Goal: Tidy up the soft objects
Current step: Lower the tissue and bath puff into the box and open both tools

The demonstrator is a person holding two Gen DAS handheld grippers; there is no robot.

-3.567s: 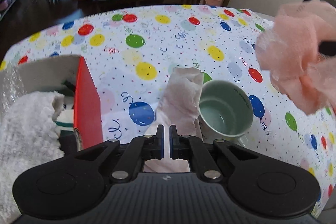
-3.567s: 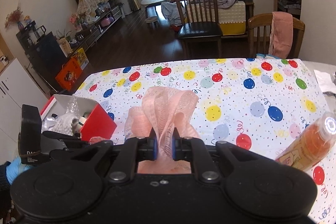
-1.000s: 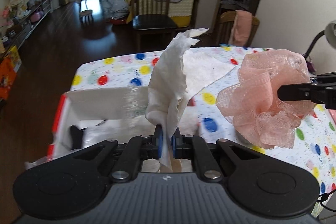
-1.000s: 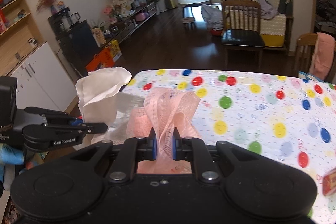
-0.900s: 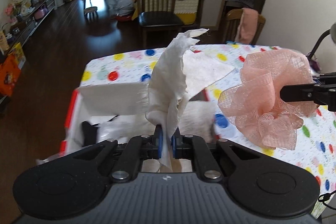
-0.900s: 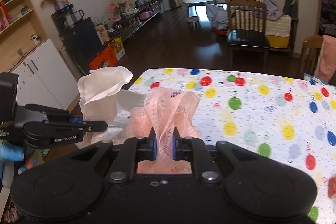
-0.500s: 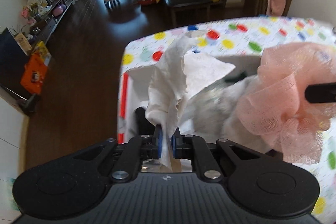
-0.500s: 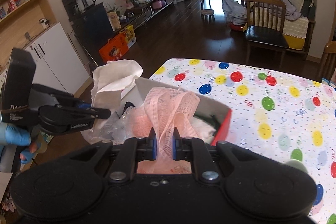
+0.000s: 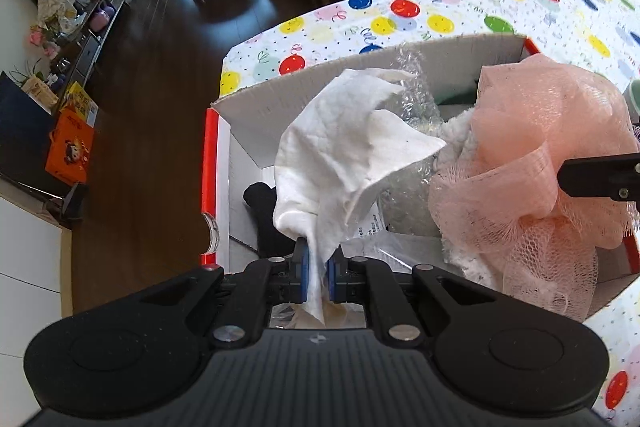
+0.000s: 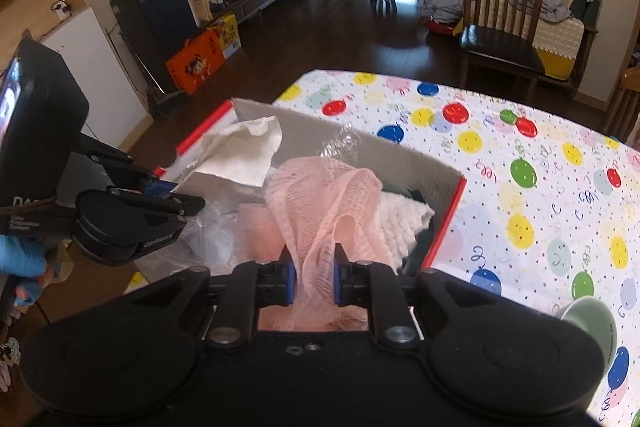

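Left tongs (image 9: 318,267) pinch one white cloth (image 9: 352,151); right tongs (image 10: 313,277), loosening, straddle one pink mesh puff (image 10: 324,203).

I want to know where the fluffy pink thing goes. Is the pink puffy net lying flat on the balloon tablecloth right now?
No, the pink mesh puff sits between the right gripper's opening jaws, above the open cardboard box, not on the tablecloth.

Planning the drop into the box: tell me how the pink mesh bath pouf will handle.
The pink mesh bath pouf looks floppy, its netting drooping from the opening right gripper. Probably very light; may snag rather than drop cleanly. Unlikely to roll.
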